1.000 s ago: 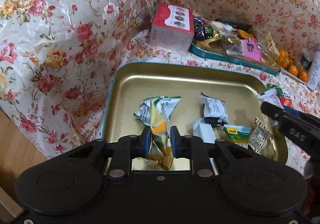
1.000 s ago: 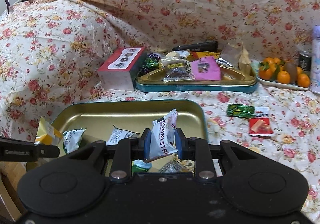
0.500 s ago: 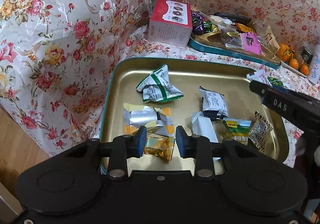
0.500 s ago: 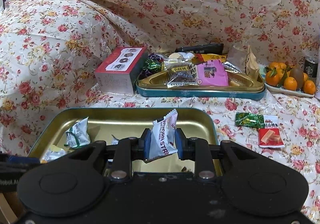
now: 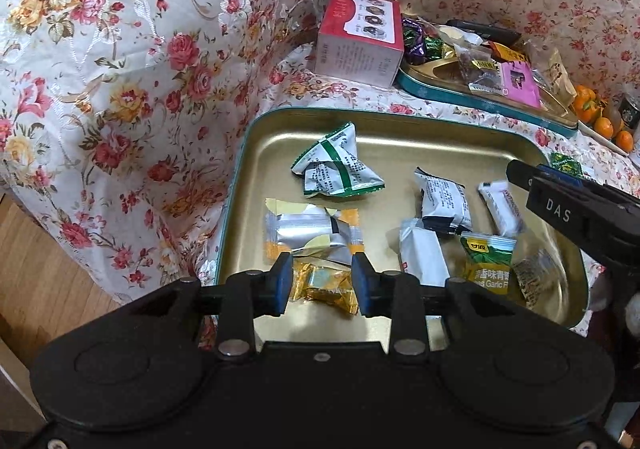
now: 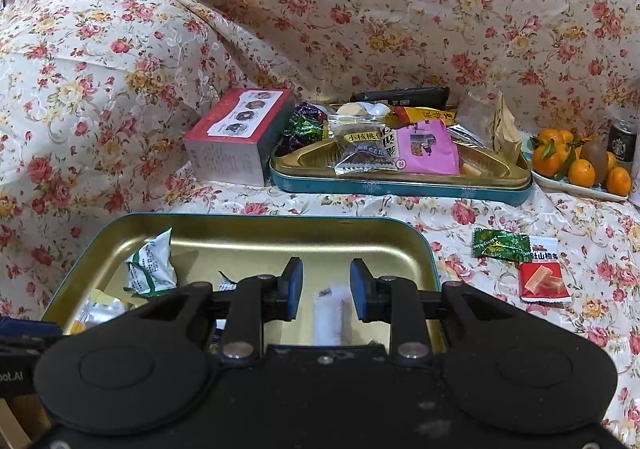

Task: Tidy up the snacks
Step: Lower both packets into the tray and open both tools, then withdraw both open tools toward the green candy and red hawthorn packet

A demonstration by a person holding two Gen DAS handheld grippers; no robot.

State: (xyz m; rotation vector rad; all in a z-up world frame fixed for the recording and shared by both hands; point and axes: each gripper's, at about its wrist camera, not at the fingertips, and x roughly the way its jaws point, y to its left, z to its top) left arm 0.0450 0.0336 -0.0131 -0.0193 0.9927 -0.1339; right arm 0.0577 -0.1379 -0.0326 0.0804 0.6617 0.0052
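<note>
**Snack tray: both tongs empty**

While both jaws stand apart, left gripper [image 5: 319,283] and right gripper [image 6: 326,291] hover over the shallow gold metal tray [image 5: 248,153] of wrapped snacks [image 5: 338,169].

Risk: two loose sachets [image 6: 520,261] outside may be overlooked.

Surface: glossy floral tablecloth [image 6: 460,209], wrinkled, slippery-looking.

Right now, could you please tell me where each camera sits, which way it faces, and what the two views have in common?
Left wrist: rides on the left claw, looking down over the near gold tray; its own open fingers show, and the right claw enters from the right.
Right wrist: rides on the right claw, facing forward across the tray towards the far snack tin and oranges; its open fingers show.
Shared: the gold tray, the green-and-white packet, the red box.
</note>
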